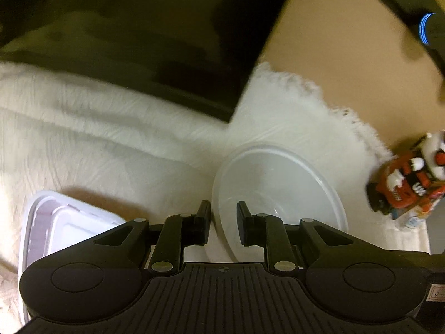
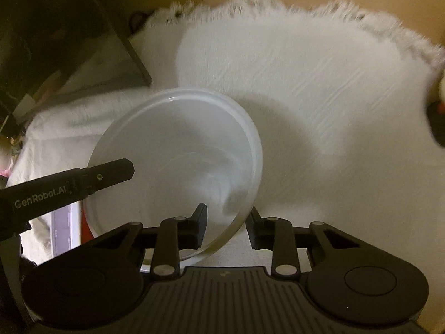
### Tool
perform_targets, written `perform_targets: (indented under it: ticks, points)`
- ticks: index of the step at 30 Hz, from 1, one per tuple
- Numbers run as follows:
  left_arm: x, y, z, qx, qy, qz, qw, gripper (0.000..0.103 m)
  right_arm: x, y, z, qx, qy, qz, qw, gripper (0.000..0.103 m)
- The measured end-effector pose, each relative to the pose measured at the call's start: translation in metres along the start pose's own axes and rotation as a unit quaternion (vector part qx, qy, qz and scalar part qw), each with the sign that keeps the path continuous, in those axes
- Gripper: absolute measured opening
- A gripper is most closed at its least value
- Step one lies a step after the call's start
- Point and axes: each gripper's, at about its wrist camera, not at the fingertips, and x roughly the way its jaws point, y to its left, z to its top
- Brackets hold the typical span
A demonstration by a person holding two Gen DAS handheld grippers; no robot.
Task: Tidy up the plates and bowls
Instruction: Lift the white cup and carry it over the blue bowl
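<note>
Both grippers parted: right gripper (image 2: 226,224) straddles near rim of bowl (image 2: 178,164), unclamped; left gripper (image 1: 222,222) released, beside bowl on white cloth (image 2: 319,83).

Bowl (image 2: 178,150): translucent white plastic, smooth, faint sheen.
Cloth (image 2: 319,89): white woven fabric, matt, creased, fringed at its 12 o'clock edge.
Tub (image 1: 55,222): white plastic, smooth.
Grippers, left (image 1: 222,217) and right (image 2: 226,222): black matt plastic, ribbed bodies, dull metal pivot pins.
Table (image 1: 333,41): tan, smooth, matt.
Packet (image 1: 408,183): glossy printed wrapper.
</note>
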Motion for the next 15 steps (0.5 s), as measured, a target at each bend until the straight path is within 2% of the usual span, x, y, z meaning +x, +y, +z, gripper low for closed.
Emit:
perform_targets:
  ticks: [5, 12, 14, 15]
  points:
    - [-0.025, -0.039, -0.003, 0.025, -0.017, -0.016, 0.9994, 0.022, -0.049, -0.015, -0.014, -0.018, -0.045, -0.006, 0.999, 0.030]
    - [-0.049, -0.104, -0.029, 0.032, -0.027, -0.111, 0.9930, 0.022, -0.129, -0.073, -0.052, -0.022, -0.097, -0.027, 0.995, 0.030]
    - [-0.053, -0.129, -0.044, 0.038, -0.019, -0.123, 0.9915, 0.022, -0.153, -0.093, -0.068, -0.019, -0.109, -0.041, 0.993, 0.030]
    - [-0.055, -0.144, -0.053, 0.057, -0.020, -0.124, 0.9905, 0.022, -0.164, -0.101, -0.077, -0.023, -0.116, -0.047, 0.992, 0.030]
